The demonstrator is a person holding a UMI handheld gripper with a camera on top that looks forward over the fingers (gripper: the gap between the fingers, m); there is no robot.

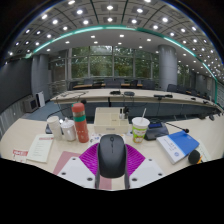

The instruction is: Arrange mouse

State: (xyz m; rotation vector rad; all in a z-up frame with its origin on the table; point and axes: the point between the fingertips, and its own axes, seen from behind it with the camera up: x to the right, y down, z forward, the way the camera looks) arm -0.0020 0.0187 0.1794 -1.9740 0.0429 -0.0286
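A dark grey computer mouse (112, 155) sits between the two white fingers of the tongs (112, 170), pointing away from the camera, with a magenta pad (93, 158) showing on the inner side of each finger. The pads lie close against the mouse's two sides, but whether they press on it or only flank it cannot be told. The mouse is at the near edge of a pale counter (20, 135) crowded with small things. Just beyond it and to its left stands a tall orange-red bottle (80, 122) with a pale cap, and left of that a clear container (55, 126). A flat white packet (40, 149) lies further left, near a small red-and-white label (19, 154). To the right of the mouse stands a white paper cup (139, 128) with a green band, and beyond that a blue-and-white box (178, 146) lies flat, with a dark round object (195, 156) beside it. Behind the counter is a large open office with long desks (130, 99), pillars, wide windows and a ceiling dotted with round lights and a curved green light strip (110, 33).
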